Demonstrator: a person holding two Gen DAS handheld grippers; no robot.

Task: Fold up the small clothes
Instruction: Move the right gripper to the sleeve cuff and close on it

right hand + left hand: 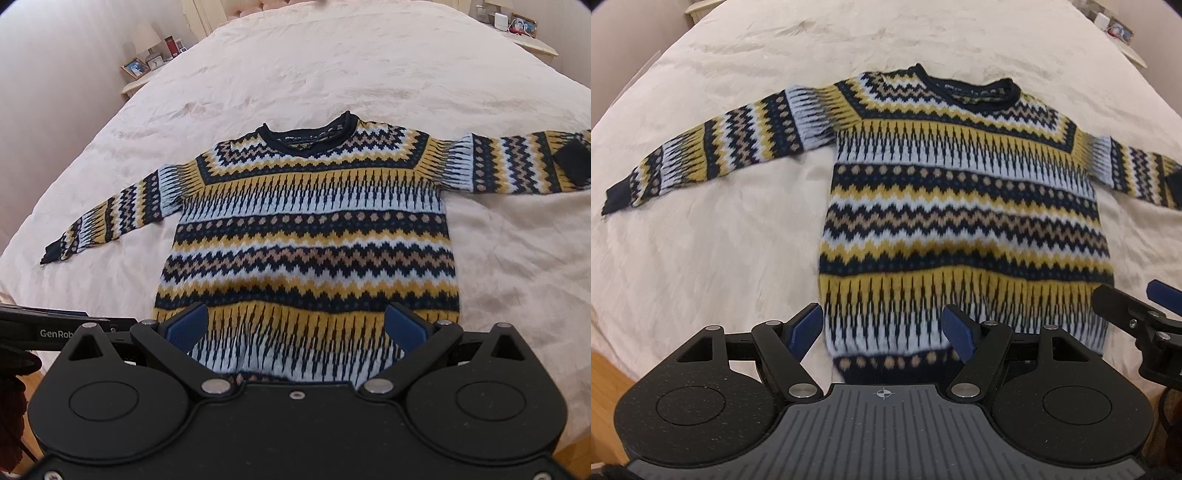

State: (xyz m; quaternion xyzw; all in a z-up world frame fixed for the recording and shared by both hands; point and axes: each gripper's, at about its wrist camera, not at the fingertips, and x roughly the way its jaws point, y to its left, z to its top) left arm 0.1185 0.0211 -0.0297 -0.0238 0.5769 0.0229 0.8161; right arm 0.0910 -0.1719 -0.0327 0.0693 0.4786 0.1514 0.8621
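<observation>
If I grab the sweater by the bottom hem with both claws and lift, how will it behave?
The sweater is likely floppy: it lies flat, following the bedspread. Its spread sleeves would probably dangle and drag. The thick knit looks fairly heavy and unlikely to slip from the pads.

Knitted wool sweater (310, 236): navy, mustard-yellow, pale-blue/white & tan bands w/ zigzags, dot rows, spiky stripes; navy collar, cuffs & hem. Cream-beige crinkled bedspread (332, 66), plain, no pattern. Both black plastic grippers (882, 328) (295, 325) w/ blue finger pads. Left one's body grey, ribbed w/ dark lines.
</observation>
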